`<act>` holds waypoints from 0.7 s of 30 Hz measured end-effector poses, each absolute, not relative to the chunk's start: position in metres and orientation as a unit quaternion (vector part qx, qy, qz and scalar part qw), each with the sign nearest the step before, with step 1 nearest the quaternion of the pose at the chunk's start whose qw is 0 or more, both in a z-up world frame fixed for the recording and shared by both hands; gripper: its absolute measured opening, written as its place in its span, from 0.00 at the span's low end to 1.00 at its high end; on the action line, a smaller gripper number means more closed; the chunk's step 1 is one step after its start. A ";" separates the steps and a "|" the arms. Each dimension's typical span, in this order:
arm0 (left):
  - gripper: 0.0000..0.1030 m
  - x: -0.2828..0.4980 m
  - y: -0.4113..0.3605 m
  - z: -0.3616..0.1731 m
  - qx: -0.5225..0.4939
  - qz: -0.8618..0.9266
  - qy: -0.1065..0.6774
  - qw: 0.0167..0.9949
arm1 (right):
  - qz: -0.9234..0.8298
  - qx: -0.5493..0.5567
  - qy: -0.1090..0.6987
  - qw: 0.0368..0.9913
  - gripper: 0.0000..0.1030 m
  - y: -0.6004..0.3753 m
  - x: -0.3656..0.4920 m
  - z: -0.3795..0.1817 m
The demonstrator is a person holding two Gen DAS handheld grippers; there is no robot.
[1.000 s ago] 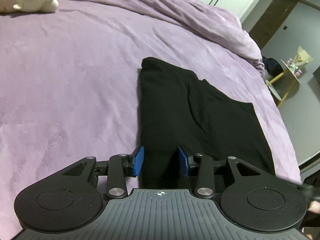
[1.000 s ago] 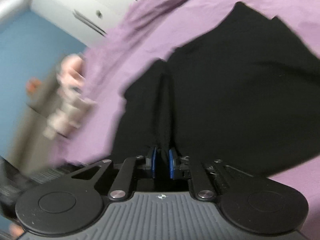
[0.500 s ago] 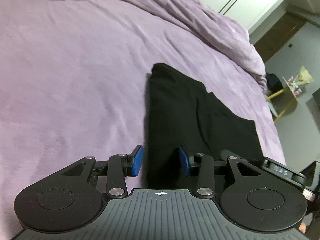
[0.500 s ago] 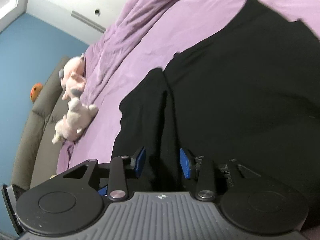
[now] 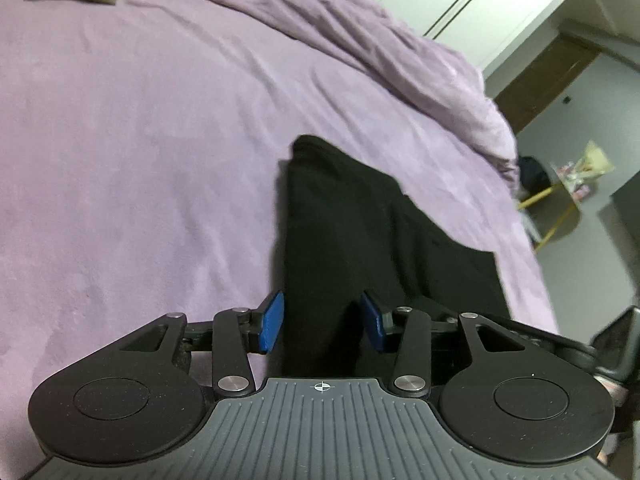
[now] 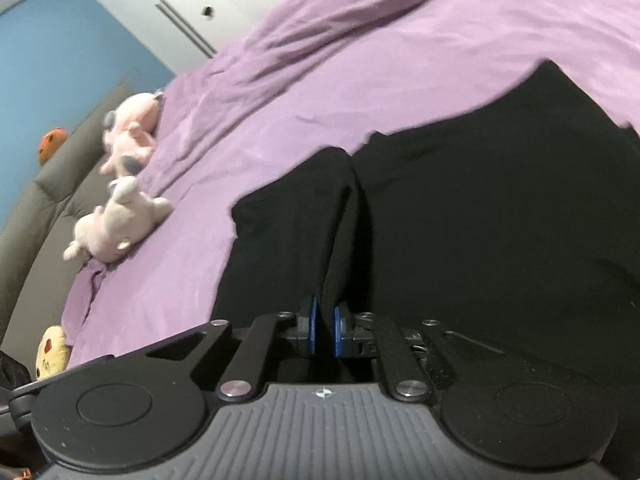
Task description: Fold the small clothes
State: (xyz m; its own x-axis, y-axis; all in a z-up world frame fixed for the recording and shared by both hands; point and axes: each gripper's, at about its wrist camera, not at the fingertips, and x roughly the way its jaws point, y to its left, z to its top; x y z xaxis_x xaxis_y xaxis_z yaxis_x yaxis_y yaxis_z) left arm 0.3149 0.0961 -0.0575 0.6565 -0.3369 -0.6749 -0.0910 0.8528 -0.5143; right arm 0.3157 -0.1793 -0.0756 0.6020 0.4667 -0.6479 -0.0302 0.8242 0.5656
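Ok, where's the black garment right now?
The black garment lies on the purple bedspread, low centre in both views, its near edge between both grippers' blue pads.

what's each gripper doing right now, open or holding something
left gripper: opening, black garment between its pads, not pinched.
right gripper: closing on a fold of the black garment.

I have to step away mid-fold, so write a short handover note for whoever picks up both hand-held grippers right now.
Left hand-held gripper: jaws opening, black garment between its pads, not pinched.
Right hand-held gripper: jaws closing, pads nearly together on a raised ridge of the black garment.
The garment lies on the purple bedspread, mostly flat, with one flap already laid over.
Soft toys lie beside the headboard, apart from the garment.
Left: secure both grips, carry out the next fold, smooth it.
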 end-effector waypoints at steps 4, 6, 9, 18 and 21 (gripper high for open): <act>0.46 0.321 0.088 -0.068 -0.279 -0.087 0.427 0.856 | 0.141 0.233 0.428 0.862 0.09 -0.179 0.314 -0.087; 0.46 0.320 0.085 -0.070 -0.269 -0.091 0.431 0.857 | 0.151 0.253 0.423 0.857 0.14 -0.185 0.314 -0.087; 0.47 0.316 0.092 -0.072 -0.288 -0.092 0.430 0.851 | 0.162 0.300 0.431 0.836 0.20 -0.195 0.318 -0.090; 0.47 0.315 0.087 -0.062 -0.272 -0.080 0.429 0.857 | 0.147 0.210 0.411 0.875 0.05 -0.165 0.327 -0.071; 0.47 0.309 0.083 -0.052 -0.253 -0.079 0.424 0.866 | 0.142 0.165 0.377 0.900 0.05 -0.163 0.318 -0.049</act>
State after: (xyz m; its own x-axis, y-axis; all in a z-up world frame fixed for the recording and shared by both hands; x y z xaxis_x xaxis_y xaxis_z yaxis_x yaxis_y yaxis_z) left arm 0.3094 0.0831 -0.0524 0.6285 -0.3520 -0.6936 -0.0775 0.8590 -0.5061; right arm 0.3178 -0.1628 -0.0491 0.6754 0.3801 -0.6319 -0.1320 0.9054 0.4036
